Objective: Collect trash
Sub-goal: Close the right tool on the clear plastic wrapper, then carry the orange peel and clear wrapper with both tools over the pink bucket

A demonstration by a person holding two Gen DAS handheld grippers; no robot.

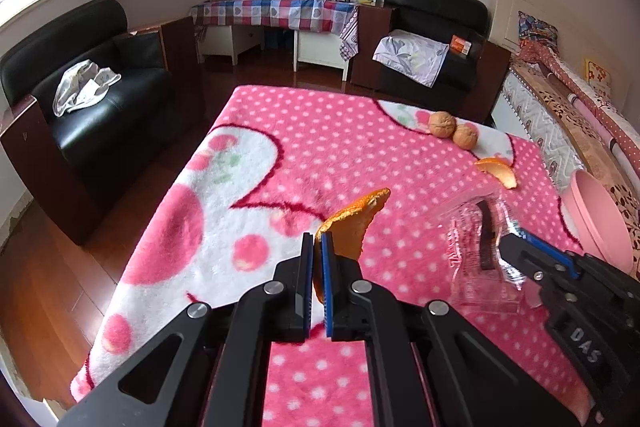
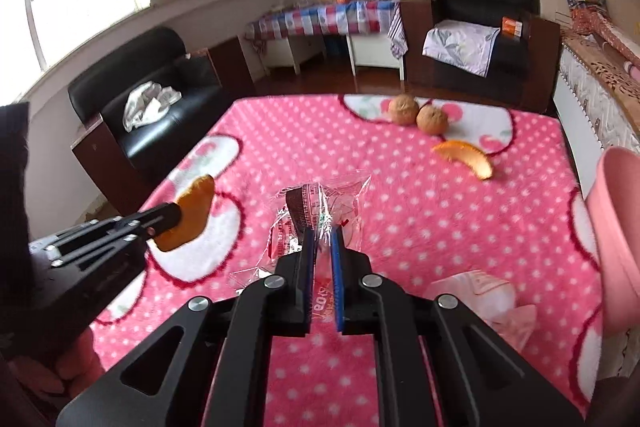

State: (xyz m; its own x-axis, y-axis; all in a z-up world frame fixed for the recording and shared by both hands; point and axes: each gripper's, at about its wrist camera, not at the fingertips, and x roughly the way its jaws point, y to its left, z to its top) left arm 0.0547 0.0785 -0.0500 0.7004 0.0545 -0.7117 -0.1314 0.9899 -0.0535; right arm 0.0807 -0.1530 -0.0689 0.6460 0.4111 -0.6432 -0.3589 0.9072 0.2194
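We are gathering the trash off the table, which is wearing a pink polka-dot blanket, and both tools are loaded at once. Our left tool is clenching a curl of orange peel, which is sticking up toward 1 o'clock from between the pads and appears to be hanging clear of the blanket; in the right wrist view the same peel is showing at 9 o'clock. Our right tool is pinching the near edge of a clear plastic wrapper, whose body is fanning out toward 12 o'clock, though we cannot tell whether it is fully off the blanket. A 2nd orange peel is still lying on the blanket at 2 o'clock in the right wrist view, just in front of 2 walnuts sitting side by side near the far edge. A pink bin is standing beside the table at 3 o'clock. We judge that the pickup step is finishing and the carry is coming up: the next move is calling for swinging both loads over the bin's rim toward 3 o'clock and letting go there, keeping the light wrapper from slipping, before we are going back for the remaining peel.
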